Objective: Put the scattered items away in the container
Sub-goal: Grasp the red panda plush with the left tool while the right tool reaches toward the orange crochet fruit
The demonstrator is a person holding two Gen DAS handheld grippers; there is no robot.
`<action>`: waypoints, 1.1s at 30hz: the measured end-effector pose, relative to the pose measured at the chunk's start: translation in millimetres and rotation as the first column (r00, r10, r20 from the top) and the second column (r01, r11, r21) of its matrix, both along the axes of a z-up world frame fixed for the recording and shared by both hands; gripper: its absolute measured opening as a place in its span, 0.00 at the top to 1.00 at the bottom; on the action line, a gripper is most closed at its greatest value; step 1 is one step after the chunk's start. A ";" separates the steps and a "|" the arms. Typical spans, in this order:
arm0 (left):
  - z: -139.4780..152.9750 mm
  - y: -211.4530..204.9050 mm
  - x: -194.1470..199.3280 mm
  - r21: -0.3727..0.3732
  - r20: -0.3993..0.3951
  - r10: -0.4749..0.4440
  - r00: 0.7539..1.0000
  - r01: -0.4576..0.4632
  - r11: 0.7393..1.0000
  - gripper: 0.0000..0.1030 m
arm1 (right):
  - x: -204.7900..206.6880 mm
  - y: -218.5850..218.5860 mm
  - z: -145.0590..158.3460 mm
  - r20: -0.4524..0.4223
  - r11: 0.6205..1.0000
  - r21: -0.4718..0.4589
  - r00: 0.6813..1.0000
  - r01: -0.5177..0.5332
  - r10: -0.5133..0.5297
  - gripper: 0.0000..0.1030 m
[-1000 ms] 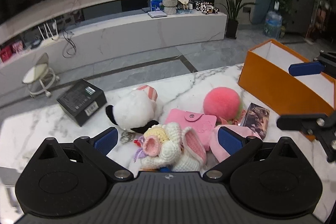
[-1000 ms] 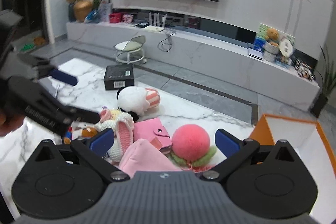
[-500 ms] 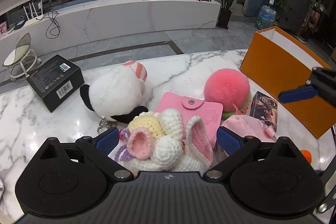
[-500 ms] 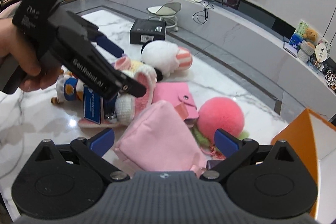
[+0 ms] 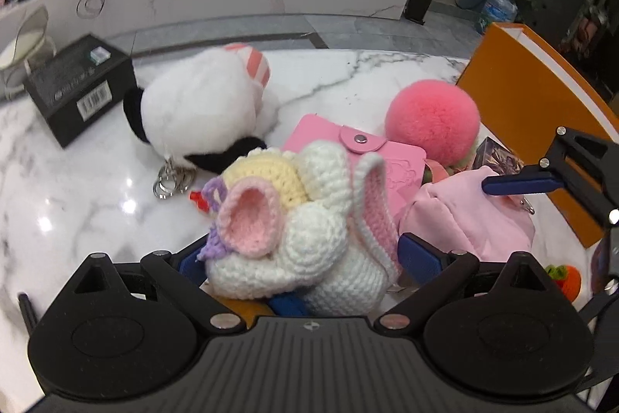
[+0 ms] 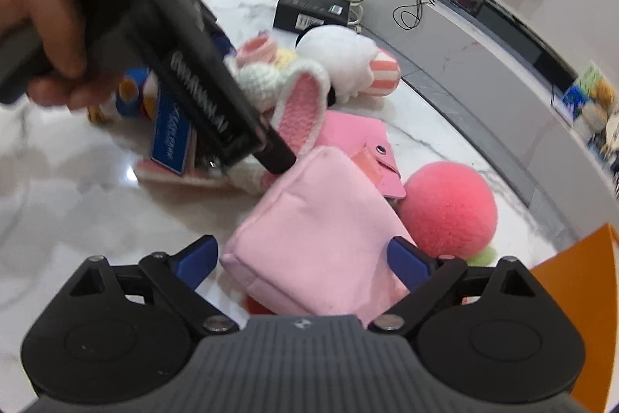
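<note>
Crocheted rabbit (image 5: 305, 223): soft, light, squashy; sits between my left gripper (image 5: 305, 258) pads, spread wide, not yet pinching. I'd take it across the body. Pink pouch (image 6: 321, 231): limp fabric, between my right gripper (image 6: 305, 258) pads, likewise wide. Orange box (image 5: 530, 91): far right.

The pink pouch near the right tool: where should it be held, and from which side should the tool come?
Grip the pink pouch across its soft, puffy body, coming from the near end that faces the right tool. The open fingers already sit on either side of it, and the padded sides should squeeze in easily. Avoid the far end, where the left tool is close.
</note>
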State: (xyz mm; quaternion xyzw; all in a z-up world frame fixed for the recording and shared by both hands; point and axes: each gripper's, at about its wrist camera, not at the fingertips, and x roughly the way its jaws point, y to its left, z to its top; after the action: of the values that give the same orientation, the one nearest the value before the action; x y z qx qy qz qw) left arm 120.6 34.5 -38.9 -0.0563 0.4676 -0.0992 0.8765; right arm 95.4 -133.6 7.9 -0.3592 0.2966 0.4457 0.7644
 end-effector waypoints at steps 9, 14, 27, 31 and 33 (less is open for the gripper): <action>-0.4 16.4 -1.0 -0.118 -0.057 0.041 0.997 -0.048 0.992 0.14 | -8.2 -2.6 -3.0 0.119 0.996 -0.062 0.991 -0.059 0.066 0.36; 6.0 22.5 -7.5 -0.117 -0.085 0.037 0.996 -0.047 0.992 0.30 | -7.3 -9.6 12.2 0.072 0.998 -0.041 0.996 -0.049 0.051 0.52; 16.0 93.7 -59.9 0.051 -0.101 0.205 0.973 -0.201 0.978 0.79 | -12.4 -4.9 60.1 -0.195 0.992 0.123 0.981 -0.002 0.027 0.69; 31.6 104.7 -73.6 -0.059 -0.064 0.200 0.978 -0.203 0.977 0.81 | -8.1 -12.9 74.5 -0.193 0.981 0.170 0.979 0.095 -0.061 0.63; 36.4 104.9 -76.4 -0.104 -0.055 0.191 0.980 -0.196 0.975 0.81 | -3.6 -18.0 80.2 -0.190 0.972 0.193 0.977 0.136 -0.099 0.52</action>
State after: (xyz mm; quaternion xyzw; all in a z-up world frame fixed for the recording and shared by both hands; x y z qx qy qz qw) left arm 44.2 139.5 -2.5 -0.1517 0.4733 -0.0374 0.8669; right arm 91.8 -151.6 88.1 -0.2187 0.3376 0.4583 0.7926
